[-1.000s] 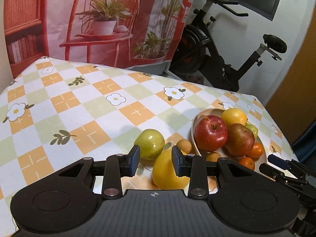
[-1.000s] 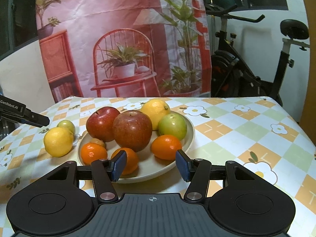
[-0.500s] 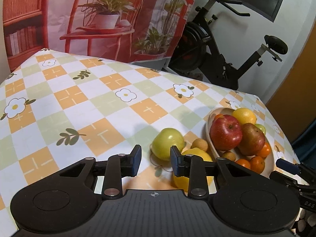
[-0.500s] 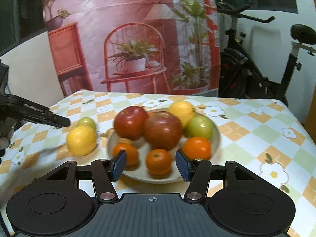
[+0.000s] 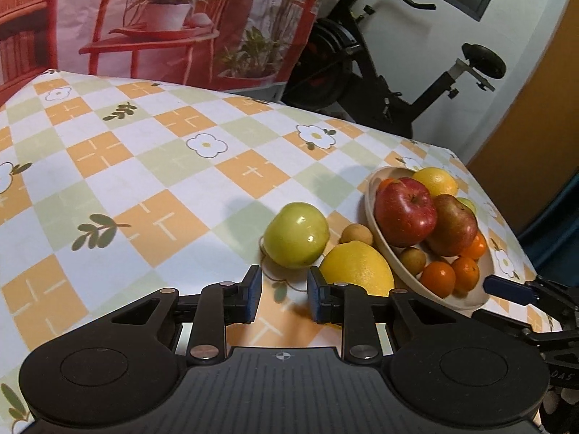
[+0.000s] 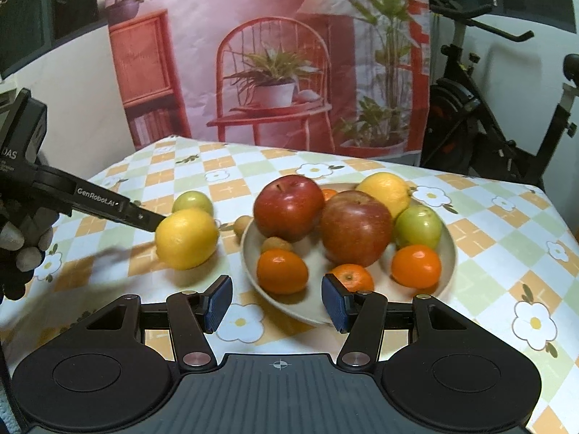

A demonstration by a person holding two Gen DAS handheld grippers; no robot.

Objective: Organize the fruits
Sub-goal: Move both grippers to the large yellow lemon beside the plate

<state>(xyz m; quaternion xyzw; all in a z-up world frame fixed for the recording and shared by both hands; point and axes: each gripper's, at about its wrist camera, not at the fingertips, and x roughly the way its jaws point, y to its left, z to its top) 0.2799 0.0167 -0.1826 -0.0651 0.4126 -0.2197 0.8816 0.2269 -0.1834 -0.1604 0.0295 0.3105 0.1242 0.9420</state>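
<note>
Fruits (image 5: 427,224) sit mostly heaped in a cream bowl (image 5: 383,249) near the right edge of the table (image 5: 152,166), as we see it from the left wrist. In the bowl we count a red apple (image 5: 403,213), a darker apple (image 5: 452,224), a yellow citrus (image 5: 436,181), several oranges (image 5: 438,278) and a small brown fruit (image 5: 412,258). On the cloth just beside the bowl lie a green apple (image 5: 296,235), a lemon (image 5: 356,269) and another small brown fruit (image 5: 356,235). The left gripper (image 5: 284,291) has its fingers drawn in as near as they go. Only a narrow gap of bare cloth shows between them, and the lemon lies just outside the right finger. The right gripper (image 5: 506,303) reaches in from the right edge, at the bowl's rim.

From the right wrist we see the bowl (image 6: 448,264) straight ahead and the lemon (image 6: 186,238) beside its left rim. The green apple (image 6: 191,202) is behind the lemon. The right gripper (image 6: 277,305) holds its fingers apart and empty, and the bowl's near rim is beyond them. The left gripper (image 6: 152,220) comes in from the left in a gloved hand (image 6: 21,246). Its tip is at the lemon; whether it touches, we cannot tell.
</note>
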